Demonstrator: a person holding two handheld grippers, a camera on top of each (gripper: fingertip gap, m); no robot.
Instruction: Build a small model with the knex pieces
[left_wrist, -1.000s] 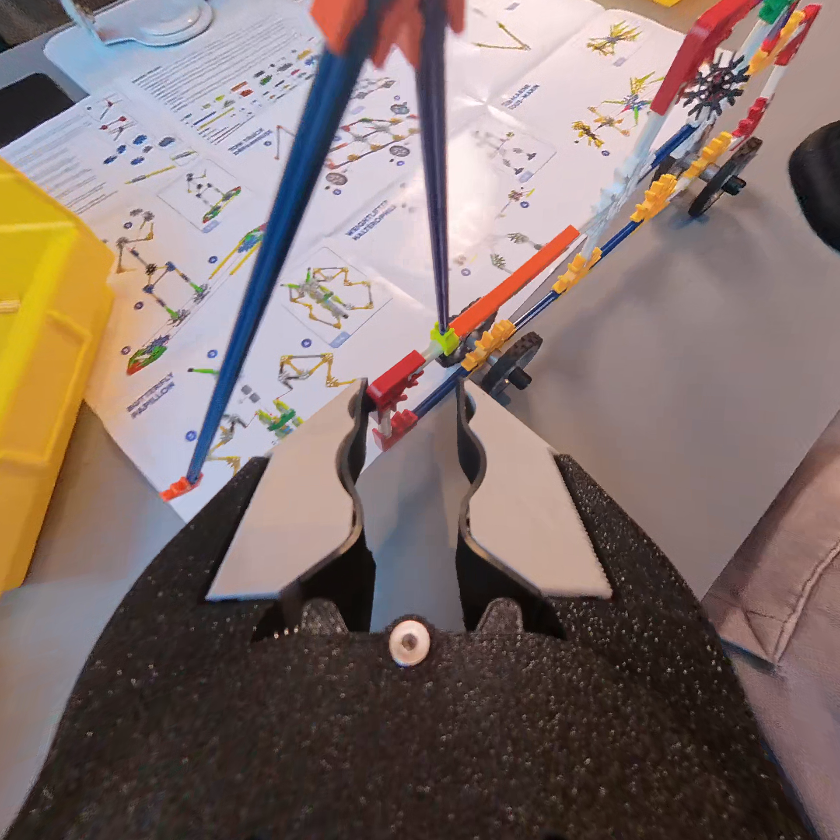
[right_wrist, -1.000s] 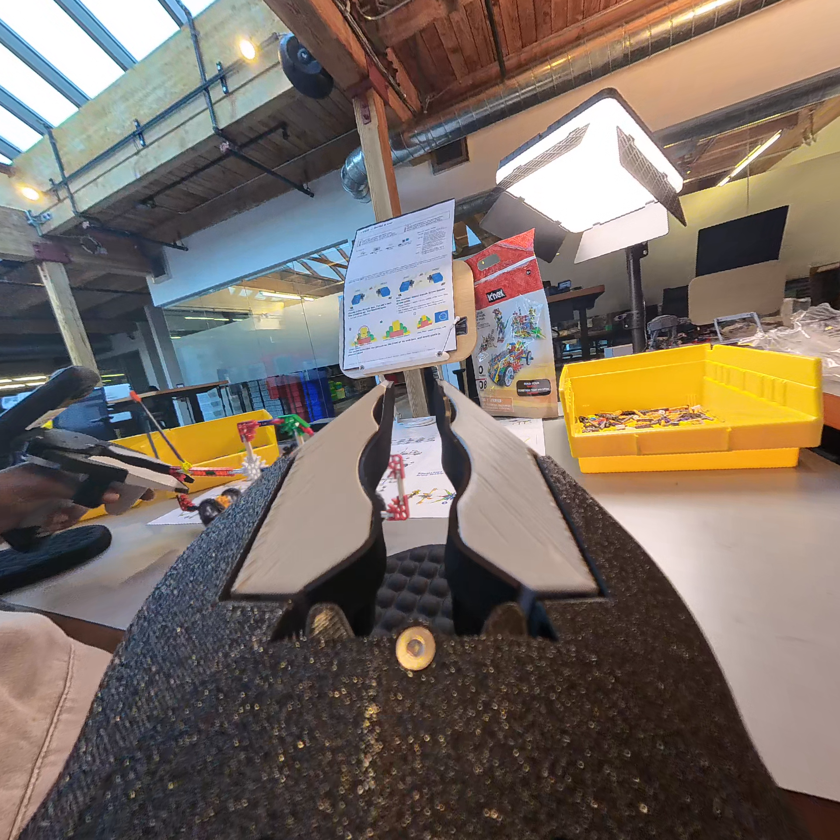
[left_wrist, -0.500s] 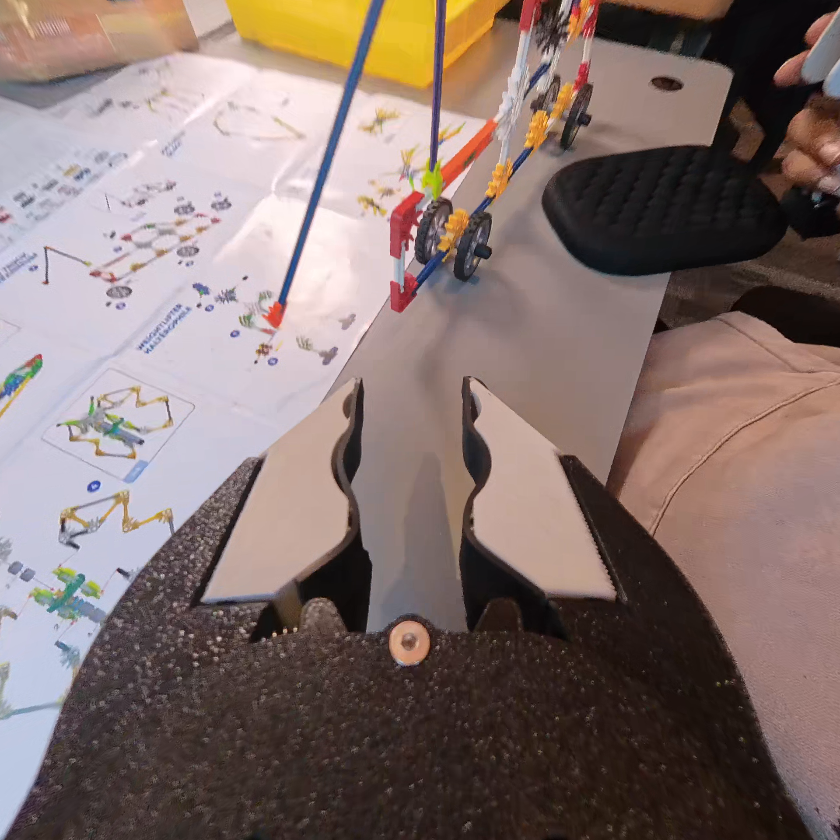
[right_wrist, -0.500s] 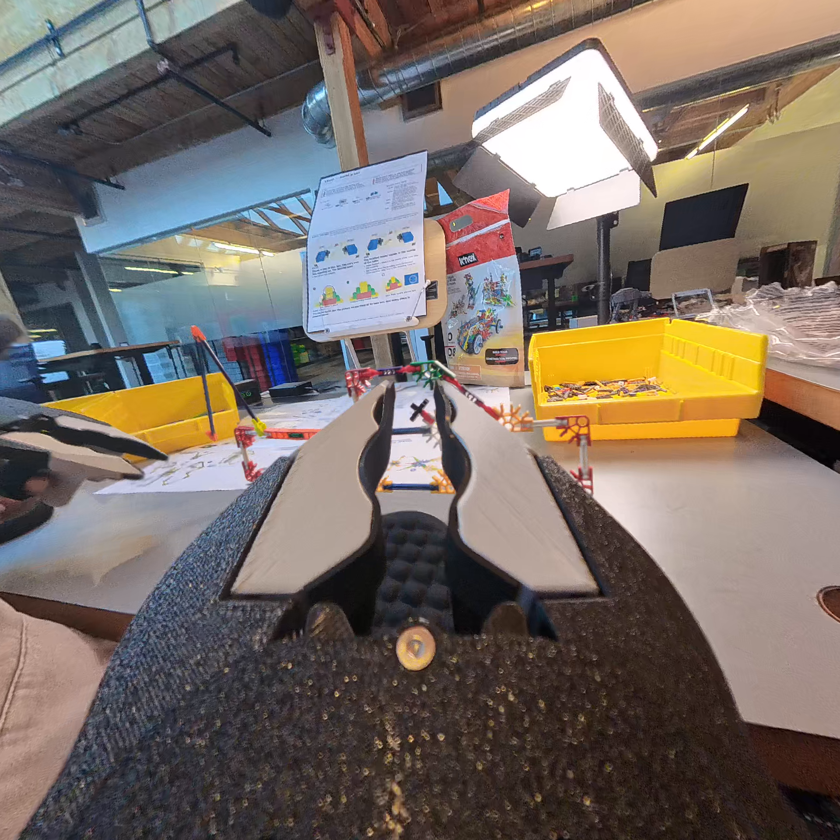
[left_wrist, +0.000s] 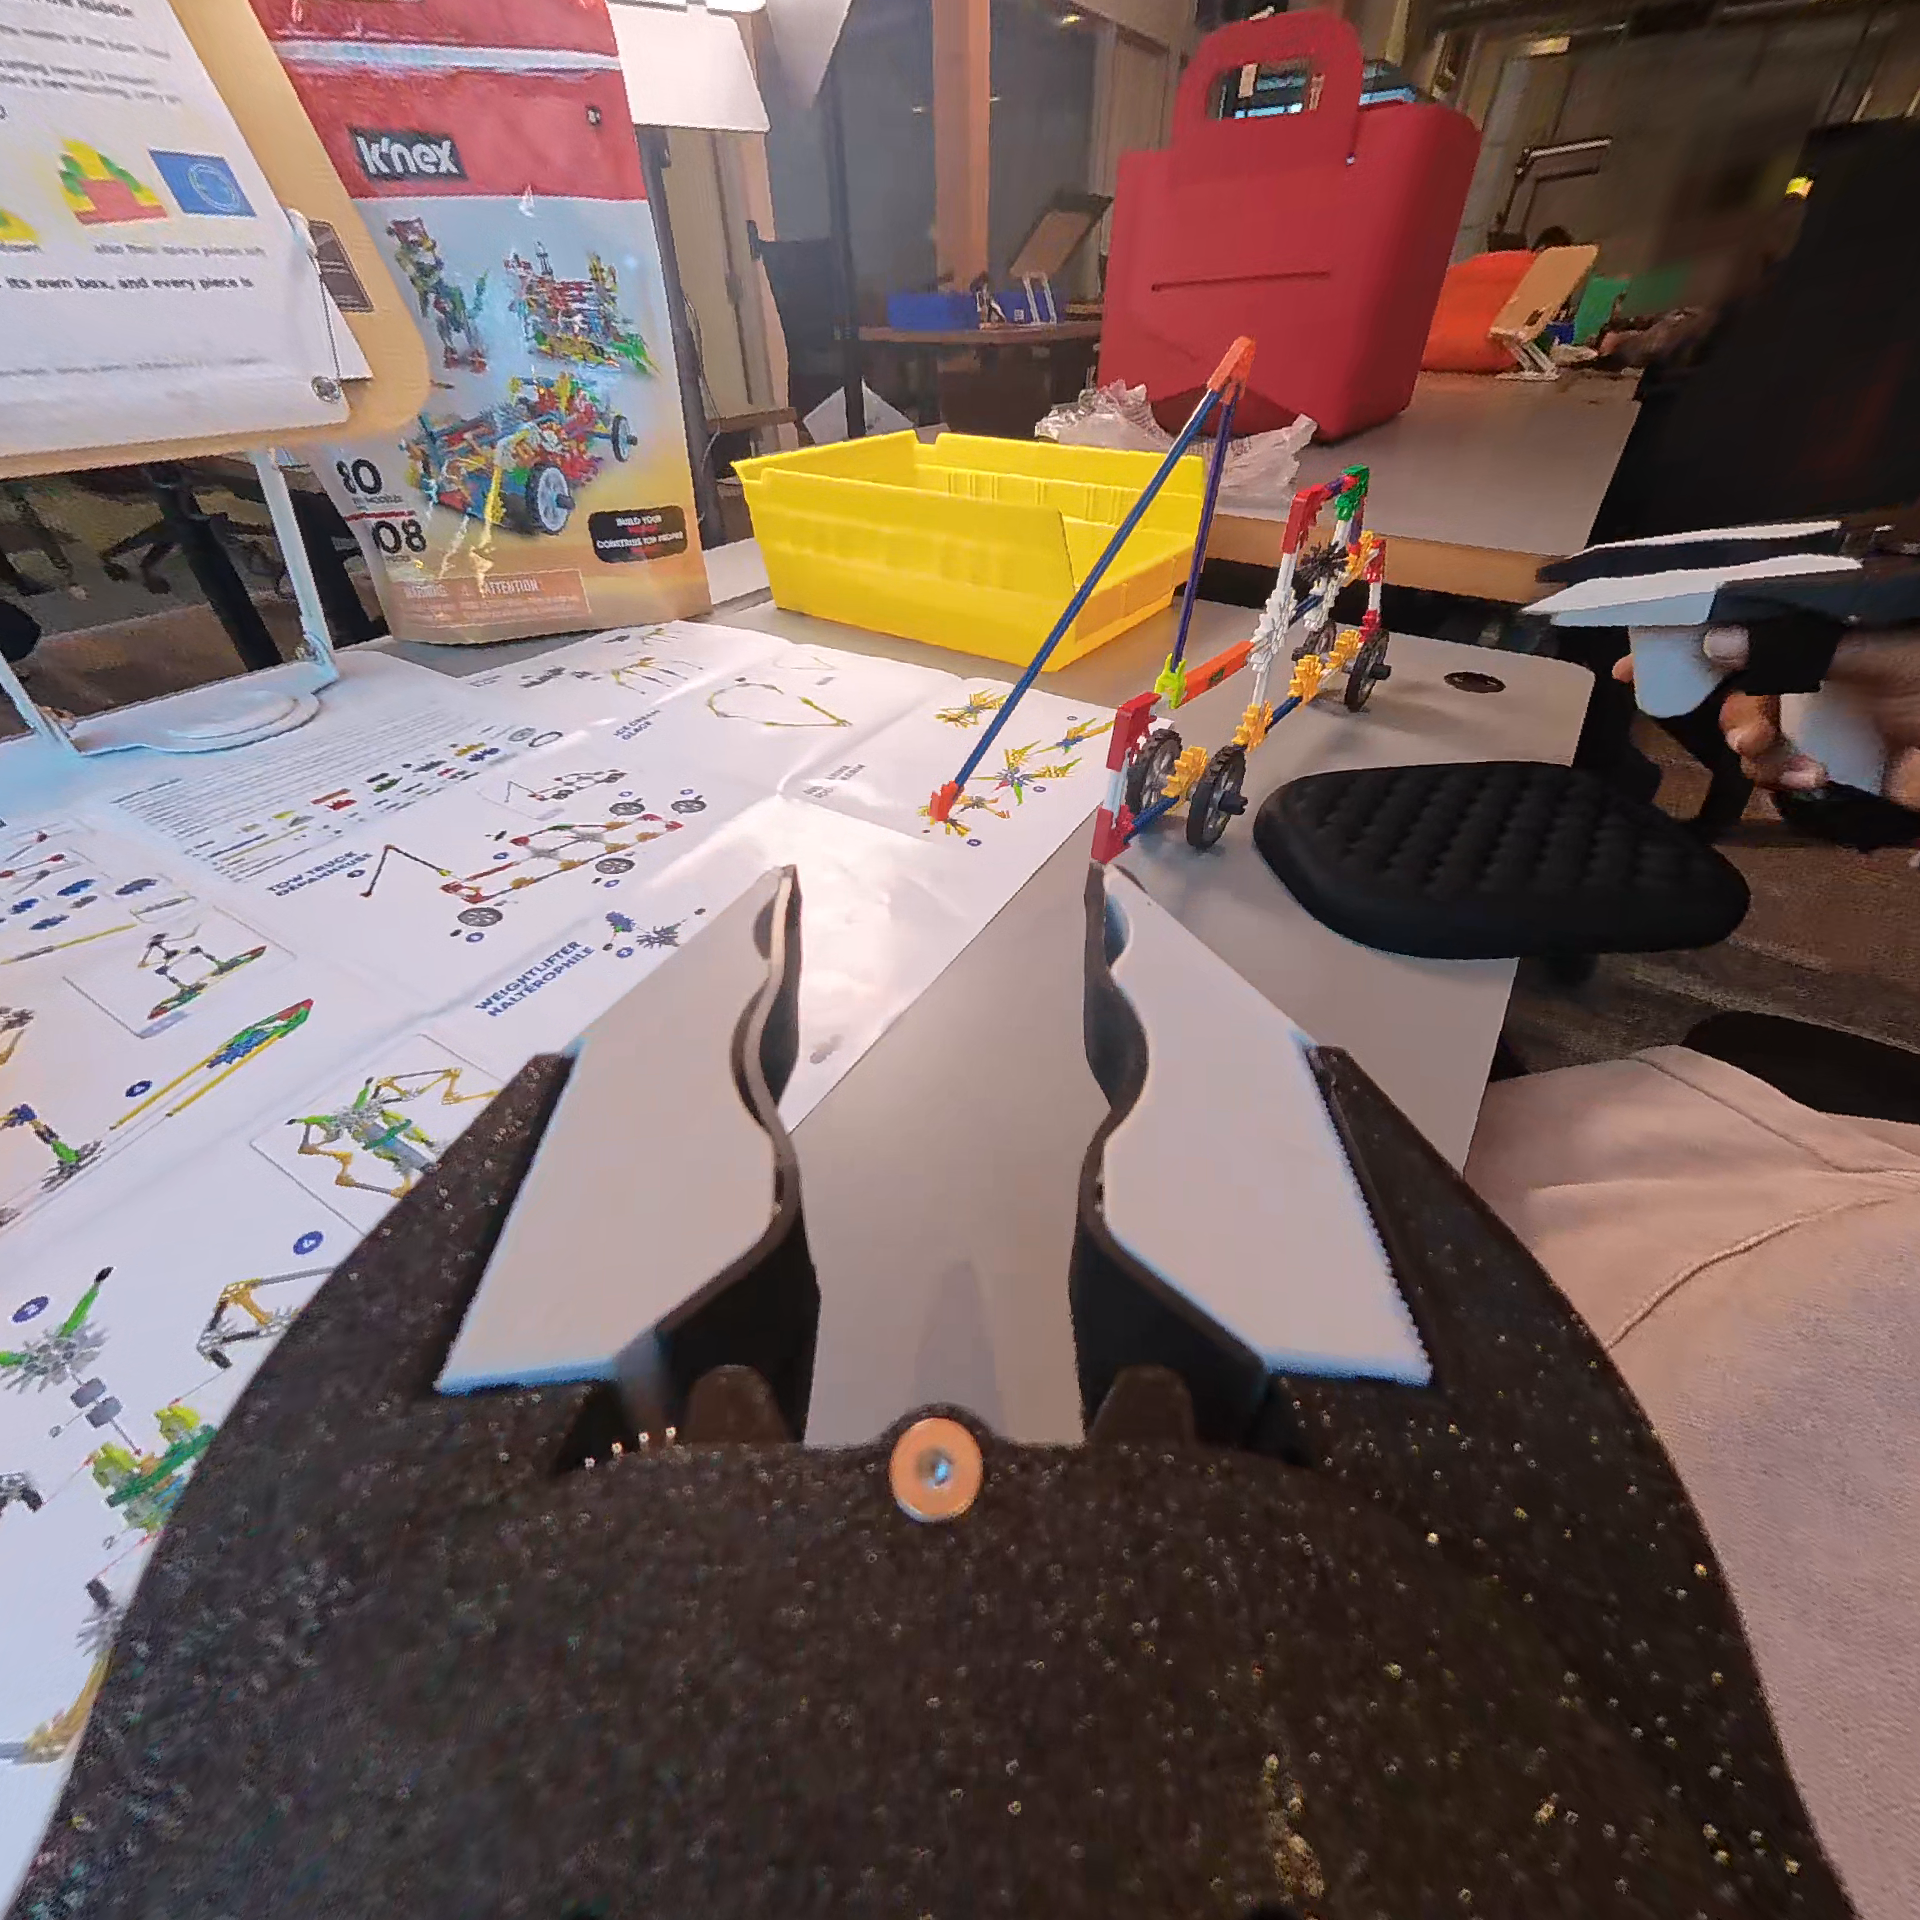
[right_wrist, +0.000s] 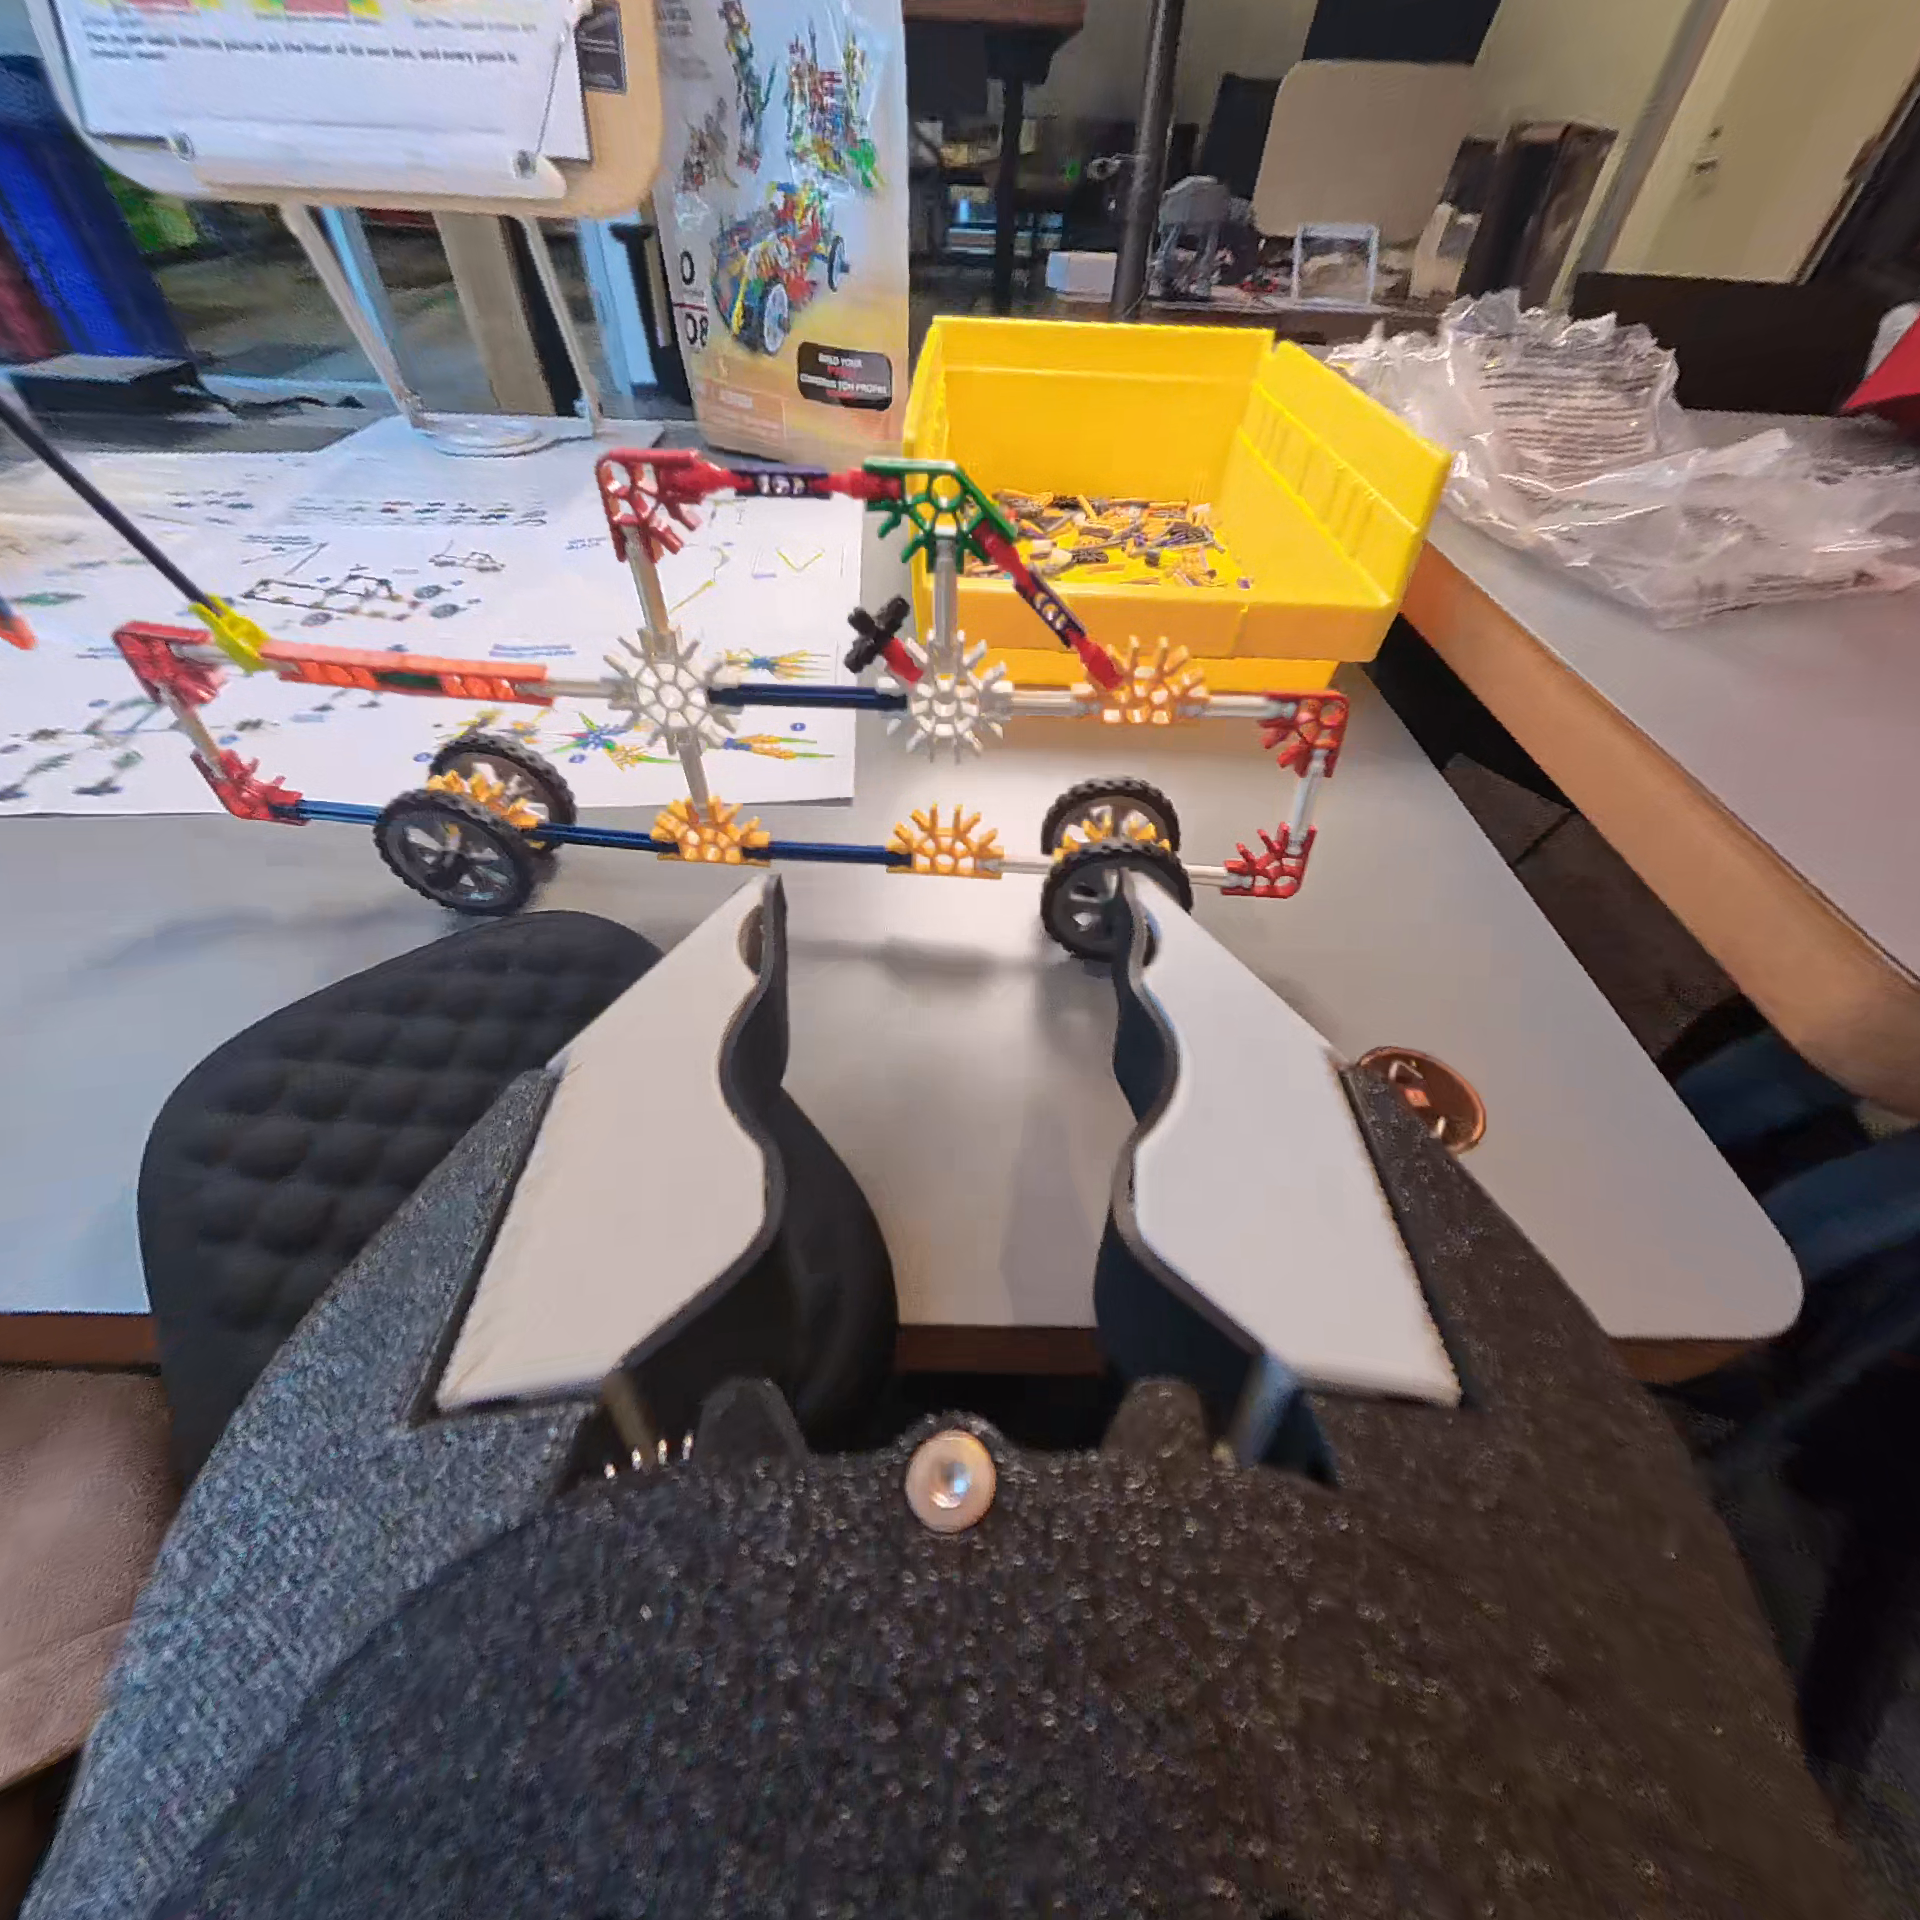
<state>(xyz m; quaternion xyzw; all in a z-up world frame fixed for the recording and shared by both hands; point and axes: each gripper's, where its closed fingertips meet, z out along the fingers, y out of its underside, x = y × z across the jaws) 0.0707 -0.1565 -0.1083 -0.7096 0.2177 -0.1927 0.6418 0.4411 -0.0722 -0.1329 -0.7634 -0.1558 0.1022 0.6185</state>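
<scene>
A rod-and-connector toy vehicle (right_wrist: 727, 707) with black wheels, red corner pieces and white and orange snowflake connectors stands on the grey table (right_wrist: 1455, 935). My right gripper (right_wrist: 951, 904) is open and empty just in front of it, its right fingertip (right_wrist: 1195, 987) close before a rear wheel (right_wrist: 1101, 904). My left gripper (left_wrist: 940, 894) is open and empty, well short of the vehicle's front end (left_wrist: 1247, 675). Two long blue rods (left_wrist: 1091, 582) rise from the front to an orange tip. The right gripper (left_wrist: 1704, 582) also shows at the far right of the left wrist view.
A printed instruction sheet (left_wrist: 520, 831) covers the left of the table. A yellow bin (right_wrist: 1143, 499) with small parts stands behind the vehicle. A black padded rest (right_wrist: 343, 1091) lies at the table edge. A toy box (left_wrist: 499, 312), a red bag (left_wrist: 1288, 229) and a crumpled plastic bag (right_wrist: 1610, 468) stand behind. Across from one pair of fingers to the other is roughly 40 cm. To the black padded rest (right_wrist: 343, 1091): right tips about 12 cm, left tips about 25 cm. Seen from the left wrist view (left_wrist: 1417, 850) as well.
My left gripper has drawn back from the vehicle's front end, tilted up and opened a little wider. My right gripper has tilted down toward the vehicle and opened from nearly shut.
</scene>
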